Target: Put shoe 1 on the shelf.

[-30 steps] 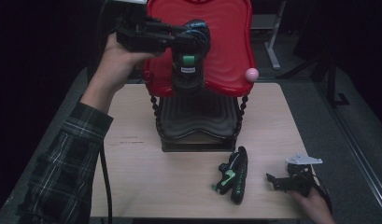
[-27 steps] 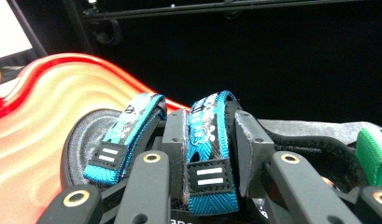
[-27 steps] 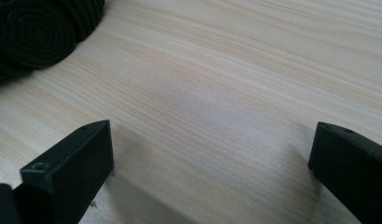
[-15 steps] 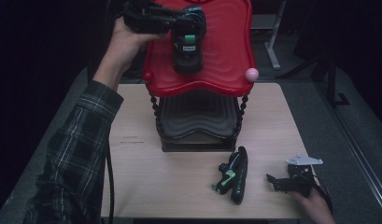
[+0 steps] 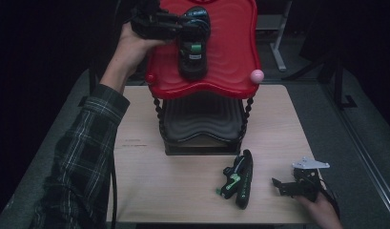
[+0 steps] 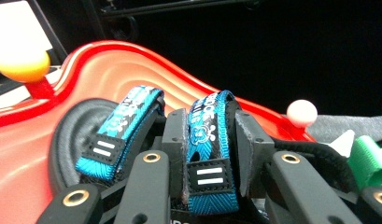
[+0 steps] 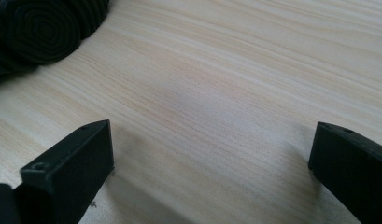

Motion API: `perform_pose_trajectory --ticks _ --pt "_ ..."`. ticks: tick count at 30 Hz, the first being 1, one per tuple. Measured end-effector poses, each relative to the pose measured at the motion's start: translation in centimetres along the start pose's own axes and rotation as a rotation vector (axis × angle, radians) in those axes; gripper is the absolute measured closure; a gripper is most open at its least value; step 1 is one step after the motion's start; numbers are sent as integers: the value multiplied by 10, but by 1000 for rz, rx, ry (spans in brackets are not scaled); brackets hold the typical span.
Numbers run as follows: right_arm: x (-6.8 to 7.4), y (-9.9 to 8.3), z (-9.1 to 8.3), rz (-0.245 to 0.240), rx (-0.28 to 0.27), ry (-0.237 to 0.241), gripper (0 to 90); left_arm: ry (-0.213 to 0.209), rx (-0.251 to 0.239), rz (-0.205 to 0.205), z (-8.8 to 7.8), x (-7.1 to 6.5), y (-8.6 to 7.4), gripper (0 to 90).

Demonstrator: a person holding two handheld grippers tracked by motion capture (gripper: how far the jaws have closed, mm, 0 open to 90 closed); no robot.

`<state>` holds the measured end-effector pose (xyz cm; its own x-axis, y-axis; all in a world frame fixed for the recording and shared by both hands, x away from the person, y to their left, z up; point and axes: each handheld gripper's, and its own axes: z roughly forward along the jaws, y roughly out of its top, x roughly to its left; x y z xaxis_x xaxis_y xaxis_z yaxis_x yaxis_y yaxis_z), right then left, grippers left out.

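A black sandal with blue straps and a green tab rests on the red top shelf of a two-tier rack. My left gripper reaches in from the left and is shut on the sandal's middle blue strap, one pad on each side. The sole looks to lie on the red surface. The matching sandal lies on its side on the table, in front of the rack. My right gripper rests on the table just right of it, open, with bare wood between its fingers.
The rack's lower black shelf sits beneath the red one, held by beaded posts. Knobs top the corners: pink, red, yellow. A dark ribbed sole lies ahead of the right gripper. Dark floor surrounds the table.
My left hand has carried the sandal farther back over the red shelf and a little lower. The right gripper and the sandal on the table have stayed put.
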<state>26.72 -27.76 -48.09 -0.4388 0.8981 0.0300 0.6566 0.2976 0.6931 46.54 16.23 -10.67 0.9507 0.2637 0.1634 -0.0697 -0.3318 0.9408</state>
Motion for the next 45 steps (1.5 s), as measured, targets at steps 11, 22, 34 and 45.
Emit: perform_pose_trajectory --ticks 11,22,34,45 --pt "0 0 0 -1 0 0 0 -11 -13 -47 0 -3 -7 610" --pt "0 0 0 -1 0 0 0 9 -6 -85 -18 -15 -8 250" --pt "0 0 0 -1 0 0 0 65 21 -125 -46 -38 -27 51" --pt "0 0 0 -1 1 0 0 82 42 -144 -75 -67 -58 0"
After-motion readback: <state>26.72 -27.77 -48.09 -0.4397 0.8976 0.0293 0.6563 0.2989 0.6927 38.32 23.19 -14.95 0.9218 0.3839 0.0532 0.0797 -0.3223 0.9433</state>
